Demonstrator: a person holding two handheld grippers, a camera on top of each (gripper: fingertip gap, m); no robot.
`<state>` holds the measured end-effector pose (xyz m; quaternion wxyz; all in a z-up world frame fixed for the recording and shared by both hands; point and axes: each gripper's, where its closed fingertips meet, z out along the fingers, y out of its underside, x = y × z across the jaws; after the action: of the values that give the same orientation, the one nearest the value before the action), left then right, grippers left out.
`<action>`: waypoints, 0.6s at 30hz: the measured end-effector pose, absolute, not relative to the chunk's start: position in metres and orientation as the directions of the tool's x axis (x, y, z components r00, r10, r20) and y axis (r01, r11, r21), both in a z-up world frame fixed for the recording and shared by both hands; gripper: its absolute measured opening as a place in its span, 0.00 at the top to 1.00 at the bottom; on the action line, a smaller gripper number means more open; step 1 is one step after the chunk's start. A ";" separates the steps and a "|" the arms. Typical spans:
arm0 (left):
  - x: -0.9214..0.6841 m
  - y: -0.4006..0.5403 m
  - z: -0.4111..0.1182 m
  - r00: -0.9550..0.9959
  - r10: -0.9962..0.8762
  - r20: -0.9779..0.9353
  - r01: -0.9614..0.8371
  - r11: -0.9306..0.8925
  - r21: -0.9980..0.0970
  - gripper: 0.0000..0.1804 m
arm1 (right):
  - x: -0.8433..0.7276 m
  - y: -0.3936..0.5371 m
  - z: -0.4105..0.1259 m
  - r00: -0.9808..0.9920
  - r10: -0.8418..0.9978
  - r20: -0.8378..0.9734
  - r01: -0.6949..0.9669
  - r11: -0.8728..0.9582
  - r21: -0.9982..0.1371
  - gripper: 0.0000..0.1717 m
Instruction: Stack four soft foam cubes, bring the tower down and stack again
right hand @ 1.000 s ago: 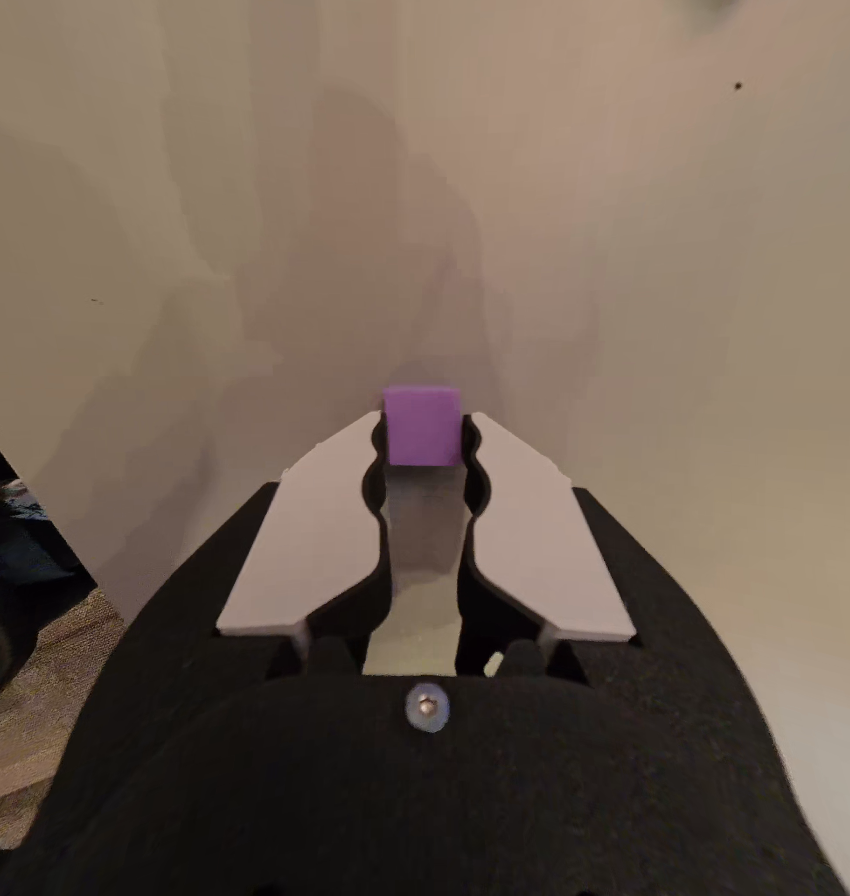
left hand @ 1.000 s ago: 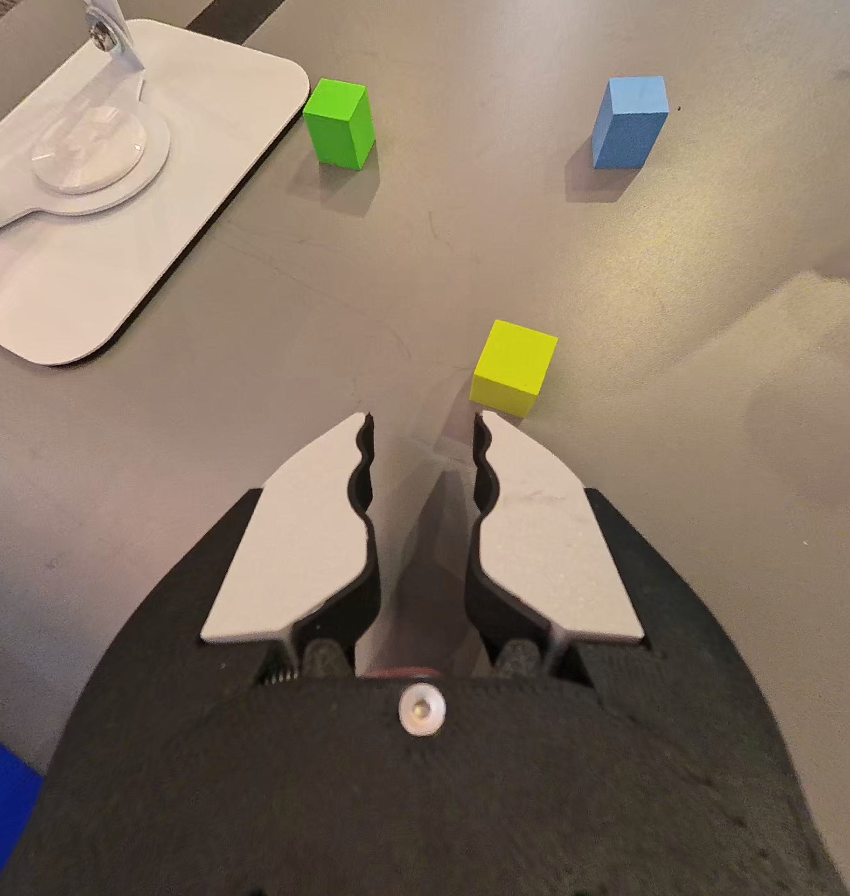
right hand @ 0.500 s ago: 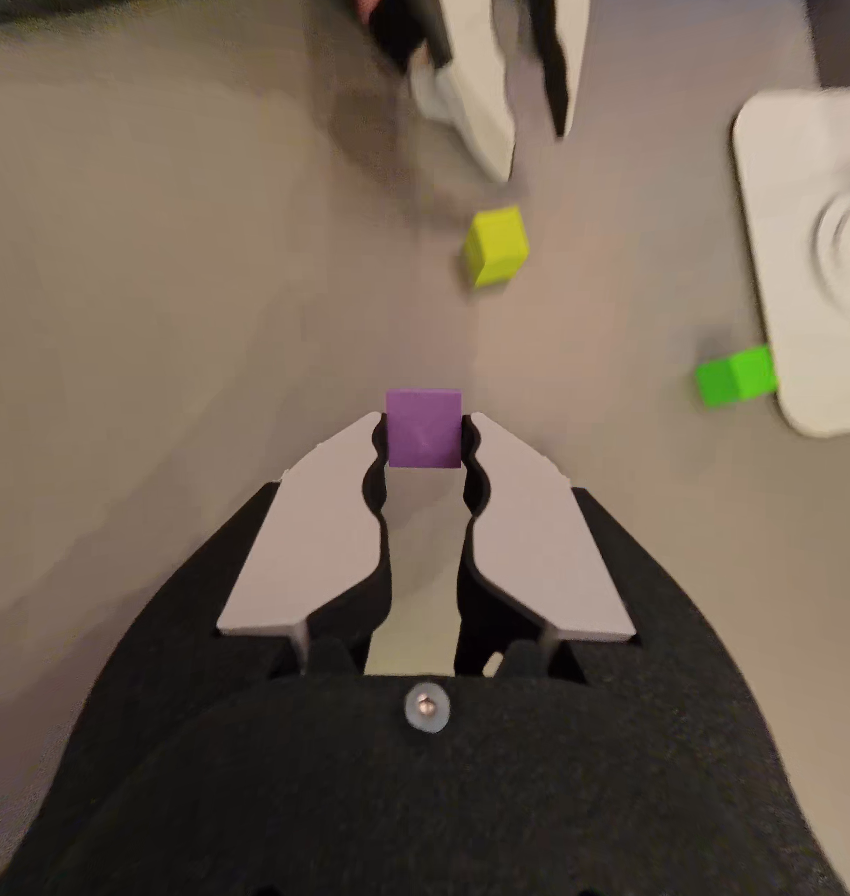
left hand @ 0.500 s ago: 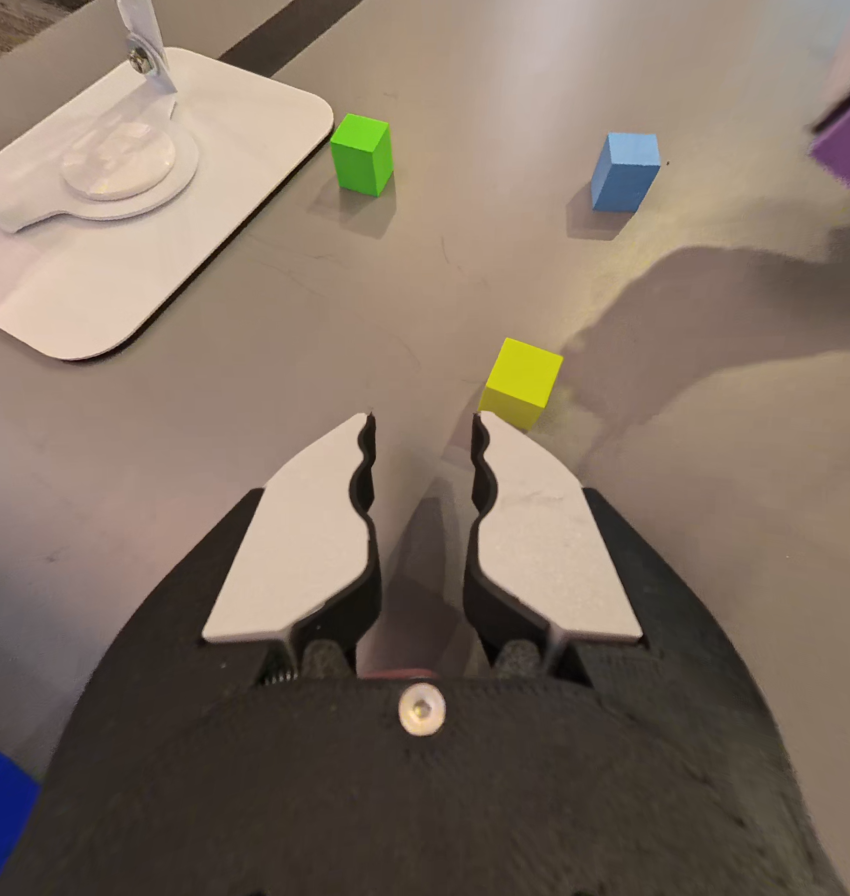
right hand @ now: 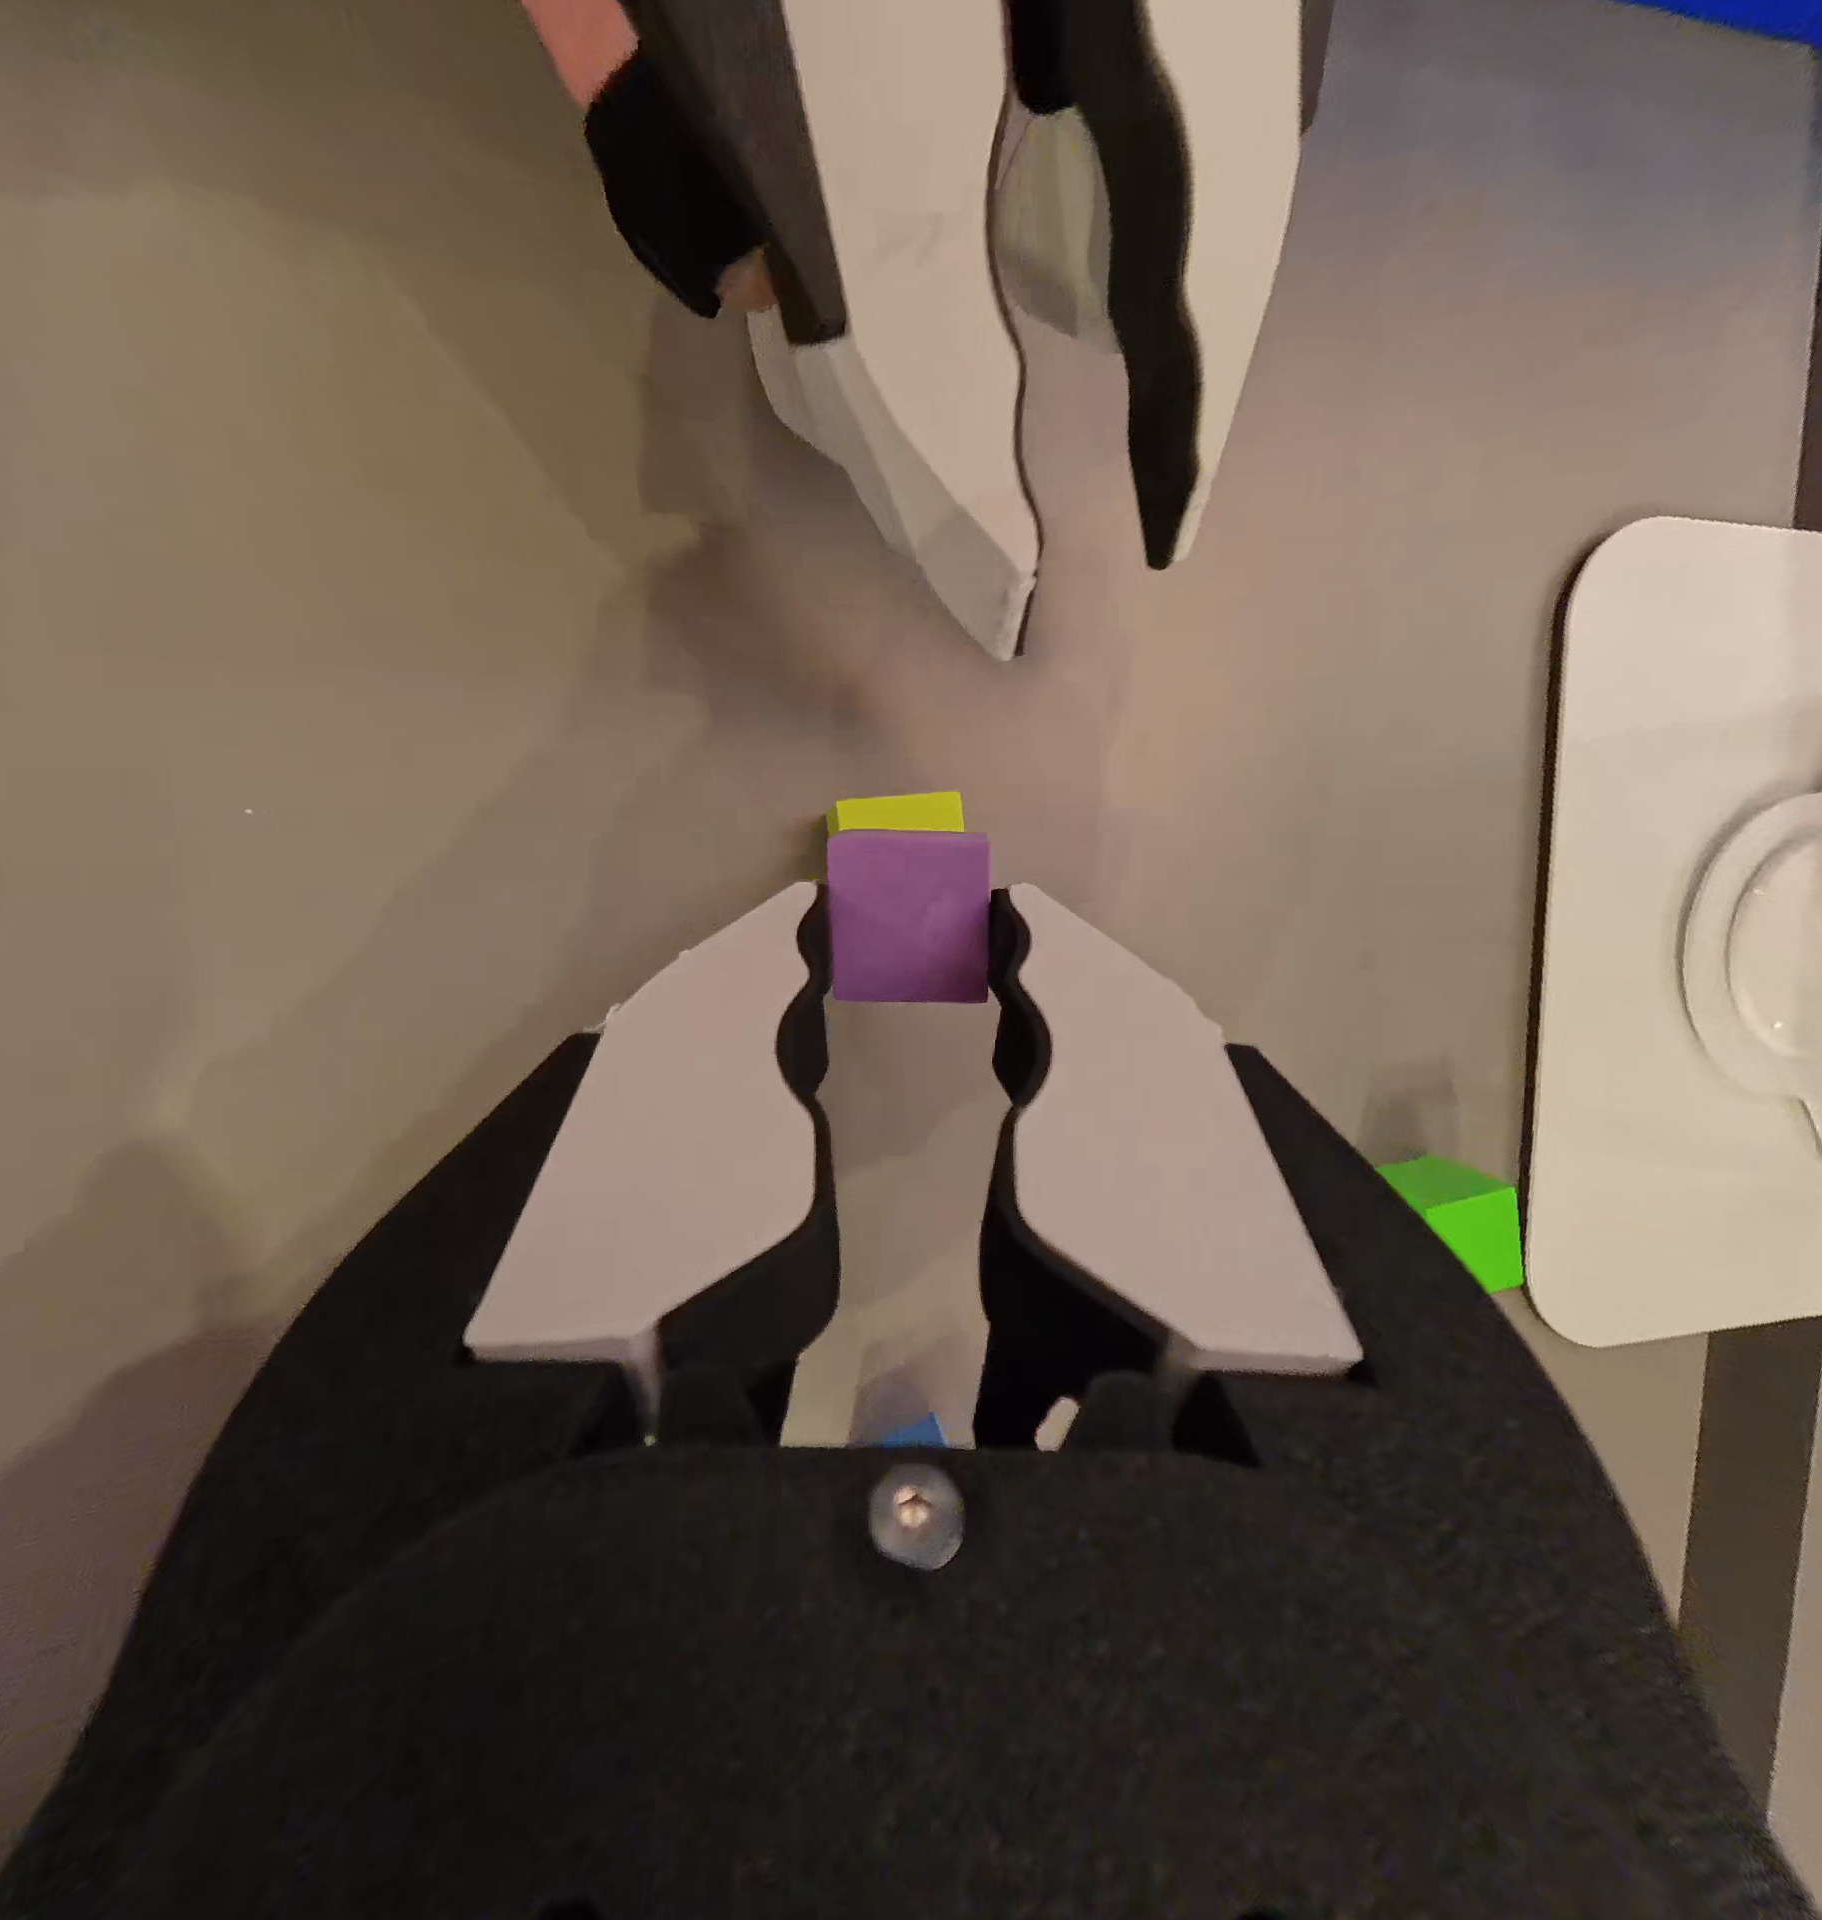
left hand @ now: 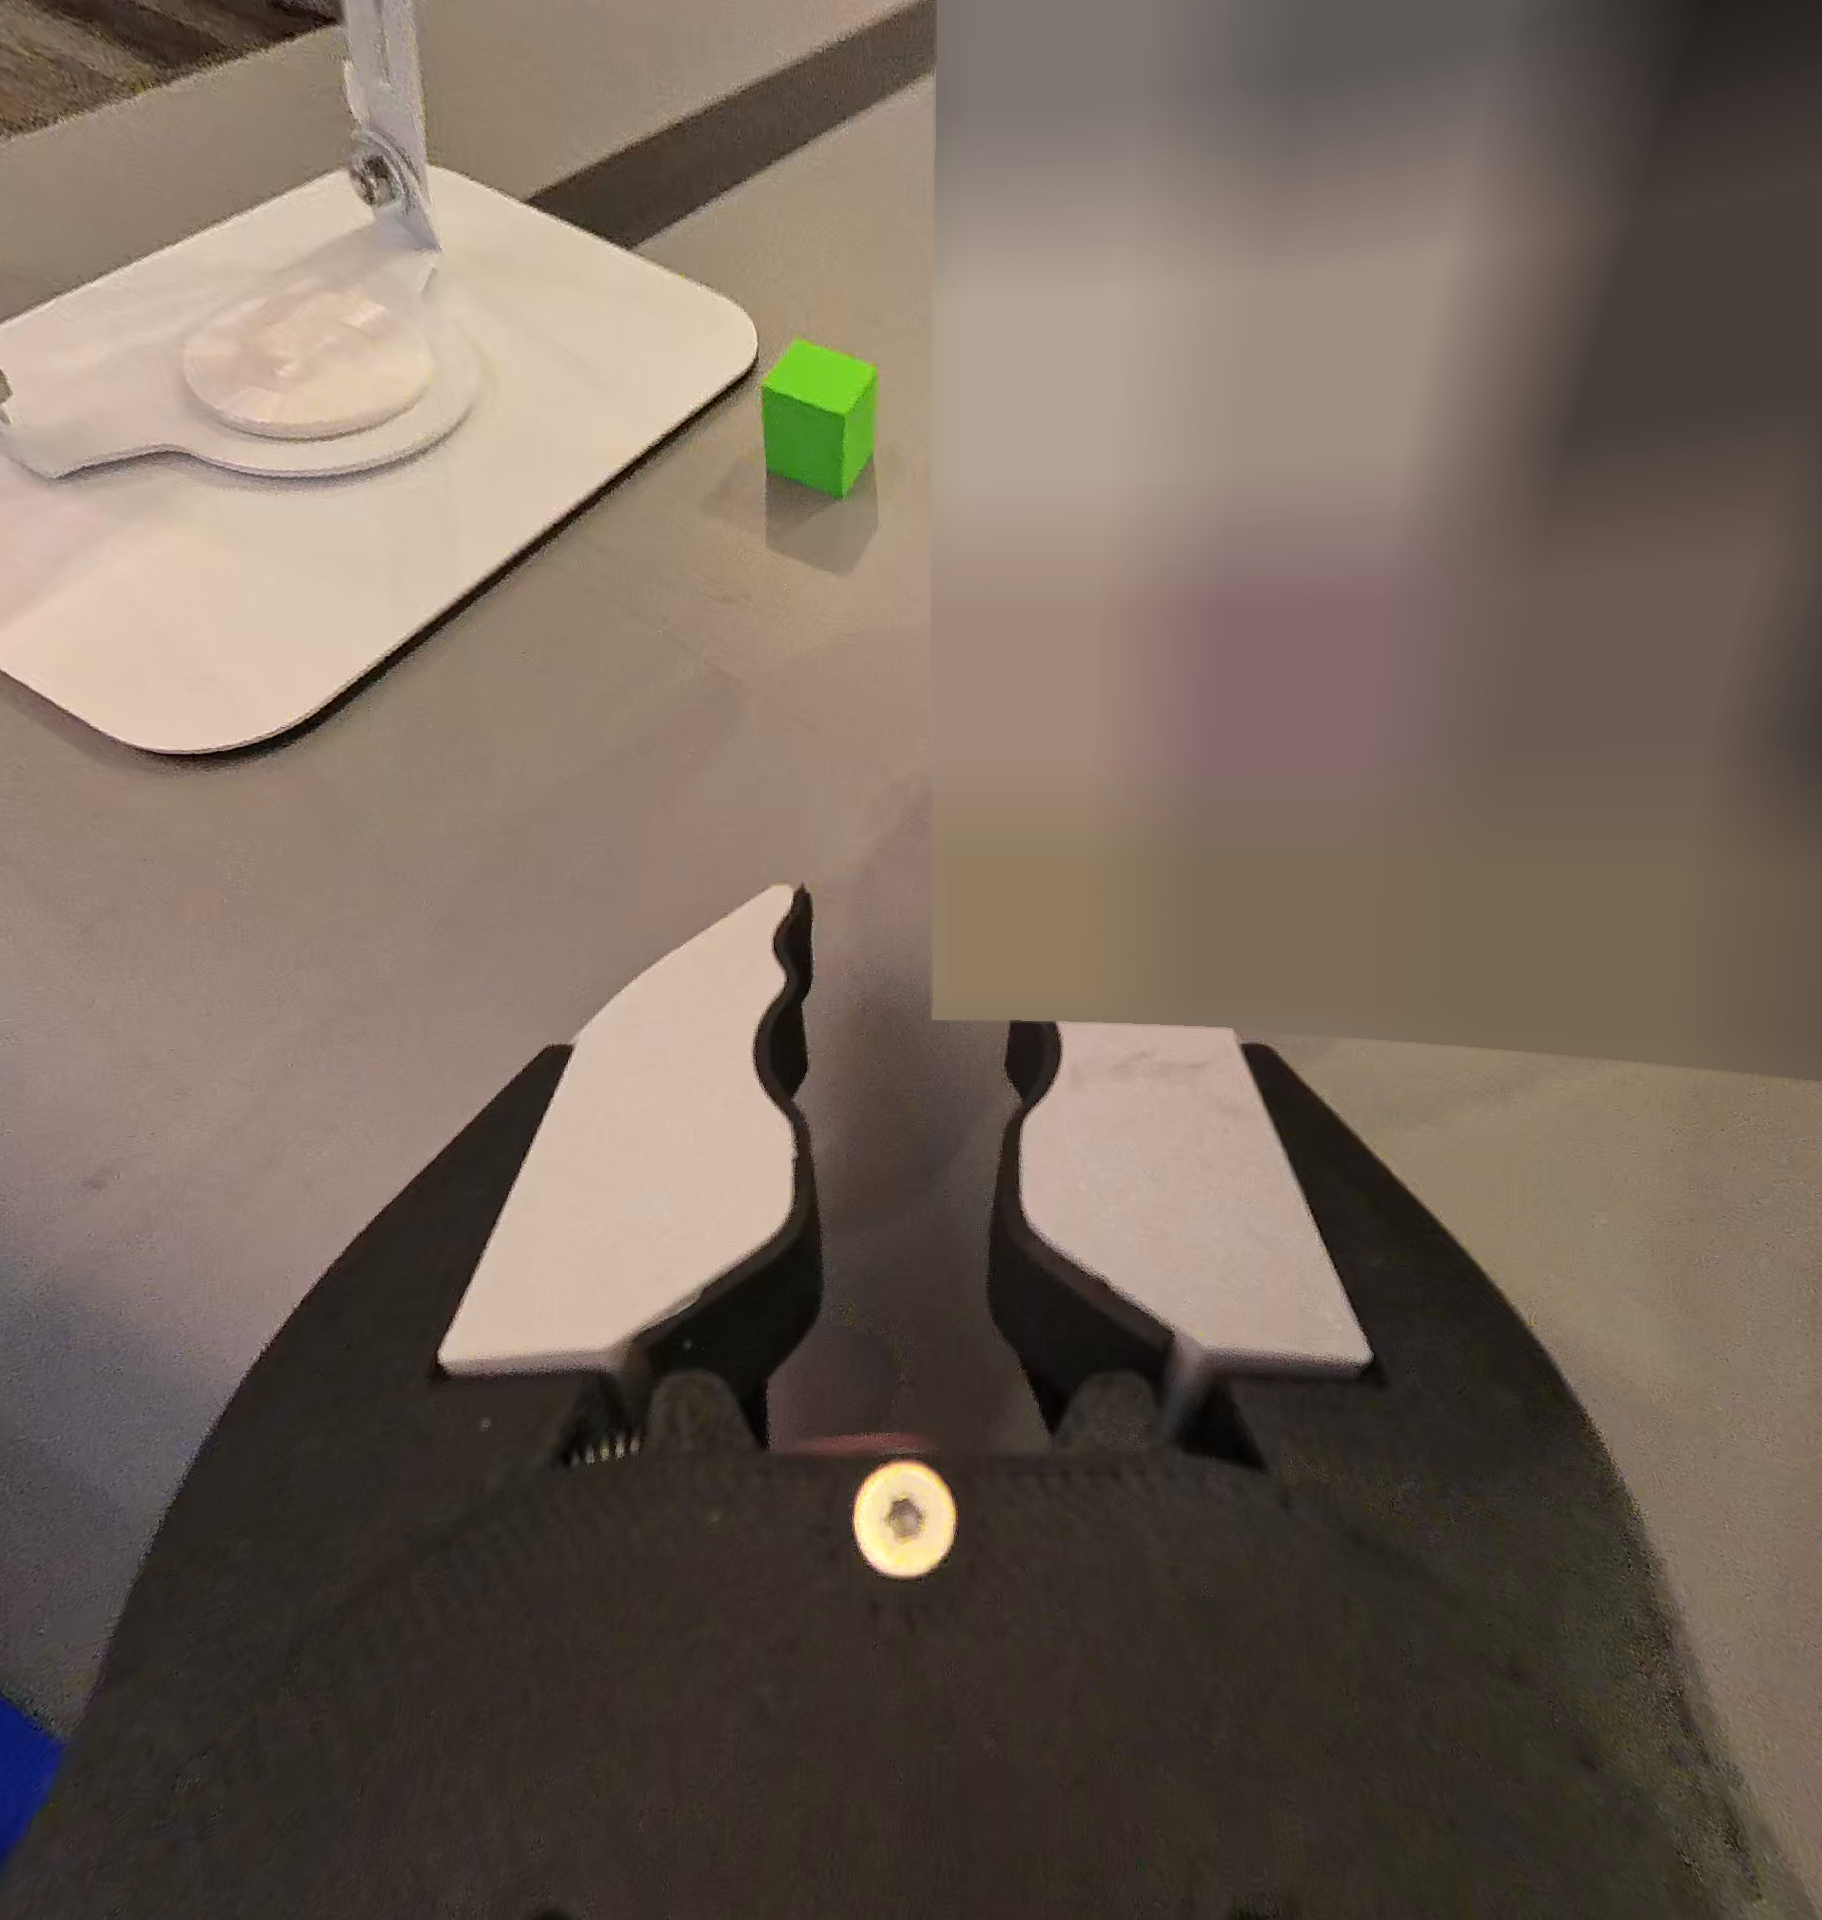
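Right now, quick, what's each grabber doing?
Left gripper: open, holding nothing.
Right gripper: shut on the purple cube, right over the yellow cube.

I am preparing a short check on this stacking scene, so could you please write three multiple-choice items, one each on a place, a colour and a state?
1. Where is the green cube?
A. On the table beside the white base plate
B. On top of the yellow cube
C. Between the left gripper's fingers

2. What colour is the cube in the right gripper?
A. Blue
B. Purple
C. Green

3. How does the left gripper stand?
A. Clamped on a cube
B. Open, holding nothing
C. Pressed on the plate

A: it sits by the plate's edge.
B: the purple cube is between both pads, above the yellow cube.
B: its fingers are apart with only table between.
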<state>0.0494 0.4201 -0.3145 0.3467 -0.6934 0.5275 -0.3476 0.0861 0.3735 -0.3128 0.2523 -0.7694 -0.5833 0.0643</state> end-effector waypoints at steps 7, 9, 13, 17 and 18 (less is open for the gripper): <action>0.043 0.427 -0.300 0.199 -0.951 0.238 -0.373 -0.298 -0.879 0.83 | 0.081 0.377 -0.315 0.283 0.948 0.145 0.873 -0.192 -0.448 0.84; 0.044 0.426 -0.302 0.198 -0.953 0.228 -0.387 -0.289 -0.875 0.83 | 0.081 0.377 -0.316 0.271 0.954 0.132 0.880 -0.190 -0.436 0.84; 0.045 0.424 -0.304 0.194 -0.957 0.215 -0.407 -0.278 -0.870 0.82 | 0.081 0.378 -0.319 0.250 0.961 0.117 0.894 -0.183 -0.409 0.84; 0.045 0.425 -0.303 0.192 -0.954 0.229 -0.393 -0.289 -0.873 0.83 | 0.079 0.377 -0.323 0.233 0.967 0.107 0.904 -0.175 -0.391 0.84; 0.045 0.425 -0.303 0.192 -0.954 0.231 -0.392 -0.290 -0.873 0.83 | 0.079 0.377 -0.324 0.228 0.968 0.102 0.907 -0.173 -0.384 0.84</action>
<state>0.0447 0.4249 -0.3026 0.3436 -0.6912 0.4868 -0.4089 0.0793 0.3768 -0.3236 0.1855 -0.7614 -0.6157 0.0828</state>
